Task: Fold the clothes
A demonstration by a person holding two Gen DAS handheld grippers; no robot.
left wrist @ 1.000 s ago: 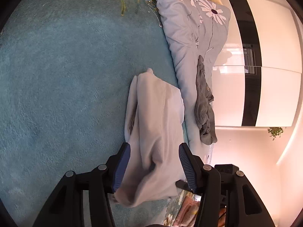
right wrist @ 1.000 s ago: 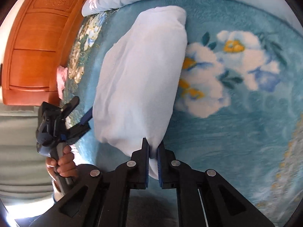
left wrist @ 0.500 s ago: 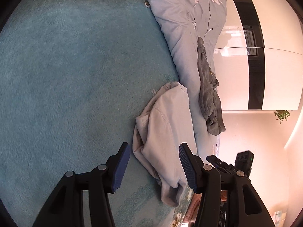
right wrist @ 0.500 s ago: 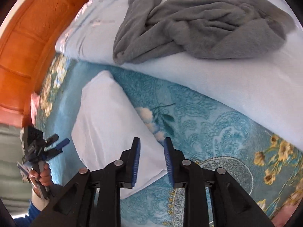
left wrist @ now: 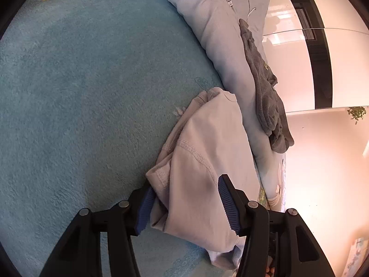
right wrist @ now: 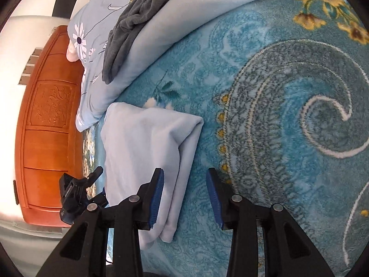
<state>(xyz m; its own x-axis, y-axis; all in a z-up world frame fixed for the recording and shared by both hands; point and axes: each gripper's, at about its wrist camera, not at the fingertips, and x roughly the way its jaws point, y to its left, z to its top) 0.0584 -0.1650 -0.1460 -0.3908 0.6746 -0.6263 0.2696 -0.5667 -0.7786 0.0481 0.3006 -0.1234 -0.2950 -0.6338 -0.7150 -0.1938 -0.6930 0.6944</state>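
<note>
While the folded pale garment [left wrist: 207,161] is lying on the teal blanket [left wrist: 92,92] against the quilt [left wrist: 219,23], the left gripper [left wrist: 184,205] is straddling its near end, fingers partly open, grip unclear. The right gripper [right wrist: 184,196] is opening, one garment edge between its fingers, unpinched. A grey garment [right wrist: 133,11] is resting on the quilt.

Left gripper [left wrist: 184,205] and right gripper [right wrist: 184,195], black angular arms, silver screws, ribbed blue pads
</note>
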